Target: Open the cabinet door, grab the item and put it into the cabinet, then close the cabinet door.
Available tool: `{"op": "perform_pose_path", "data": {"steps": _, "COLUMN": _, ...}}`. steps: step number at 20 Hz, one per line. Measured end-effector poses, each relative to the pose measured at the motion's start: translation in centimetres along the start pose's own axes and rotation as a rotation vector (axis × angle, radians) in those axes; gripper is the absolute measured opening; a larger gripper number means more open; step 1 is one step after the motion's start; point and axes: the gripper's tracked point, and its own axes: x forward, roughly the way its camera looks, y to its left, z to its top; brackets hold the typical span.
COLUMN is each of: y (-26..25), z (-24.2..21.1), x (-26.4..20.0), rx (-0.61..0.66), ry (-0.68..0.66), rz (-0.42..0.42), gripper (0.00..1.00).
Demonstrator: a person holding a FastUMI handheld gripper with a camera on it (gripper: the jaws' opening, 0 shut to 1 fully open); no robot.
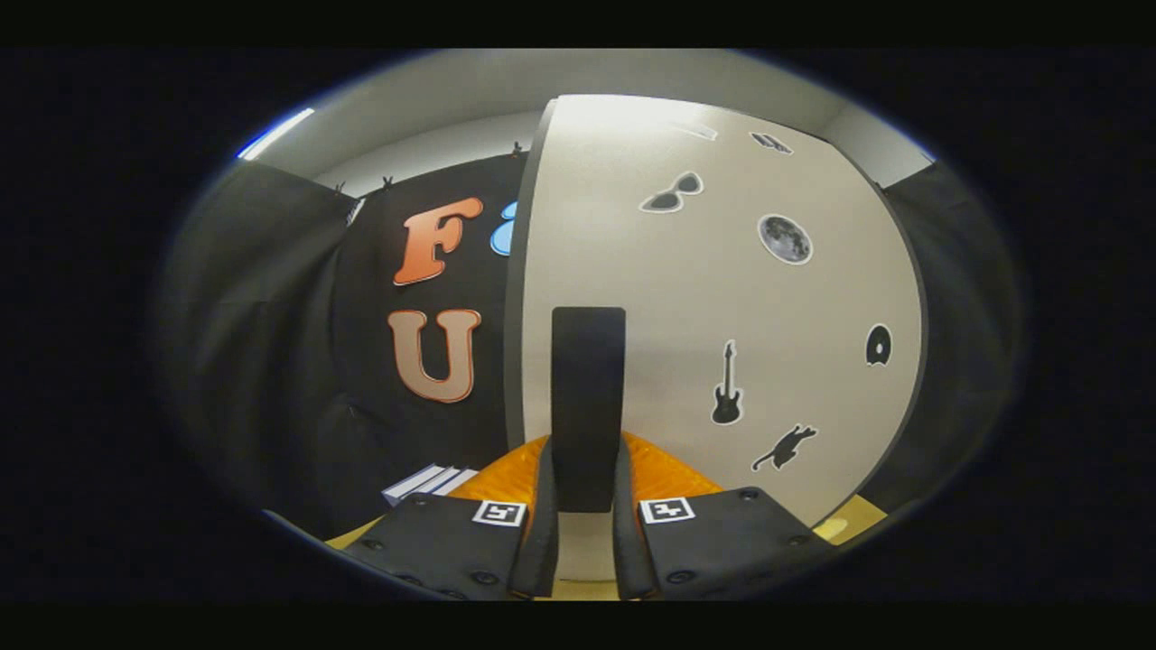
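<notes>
Gripper view showed a cabinet door point(722, 298), a smooth, pale, matte panel with a dark edge along its left side, standing upright straight ahead of the fingers. Flat black silhouette stickers dotted its face: sunglasses point(673, 193) near the top, a round grey moon point(785, 239), a guitar point(727, 385), a leaping cat point(784, 448), and a small rounded shape point(878, 345) toward the right edge. A tall, narrow, dark handle point(588, 406) with squared corners stood out from the door, running vertically.

The gripper point(585, 533) sat narrowly spread, its two fingers flanking the lower end of the handle, one close on each side. They appeared to press against it, so the gripper looked closed on the handle. Behind the fingers lay a ribbed, bright orange piece point(664, 474), and each finger mount carried a small square black-and-white marker point(668, 510).

To the left of the door, beyond the fingers, a few thin white slabs point(424, 481) lay stacked like books against the dark cloth wall. A tan surface point(853, 519) showed low beside the door.
</notes>
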Motion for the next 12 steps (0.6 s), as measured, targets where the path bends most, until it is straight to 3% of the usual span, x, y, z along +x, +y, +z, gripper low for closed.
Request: {"op": "perform_pose_path", "data": {"steps": 12, "y": -2.1, "z": 0.2, "x": -9.6, "rx": 0.006, "ry": 0.016, "rz": 0.102, "gripper": 0.32}}
